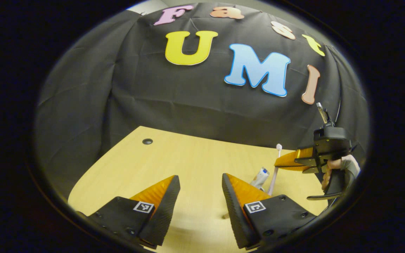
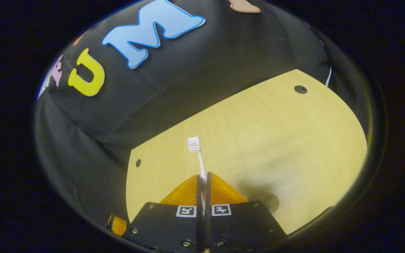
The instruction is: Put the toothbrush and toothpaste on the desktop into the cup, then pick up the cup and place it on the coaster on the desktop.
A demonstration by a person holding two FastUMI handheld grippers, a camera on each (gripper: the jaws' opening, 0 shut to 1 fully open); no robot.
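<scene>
Two jaws of the right gripper point(image 2: 203, 181) clench a white toothbrush point(image 2: 198, 154); the left gripper point(image 1: 200, 184) gapes.

In the left gripper view, the left gripper point(image 1: 201, 182) hangs over the light wooden table point(image 1: 188, 158), jaws apart. At its two o'clock the white-and-blue toothpaste tube point(image 1: 261, 176) stands just beside the white plastic toothbrush point(image 1: 275, 168), which the right gripper point(image 1: 283, 162), at three o'clock, grips above the table.
</scene>
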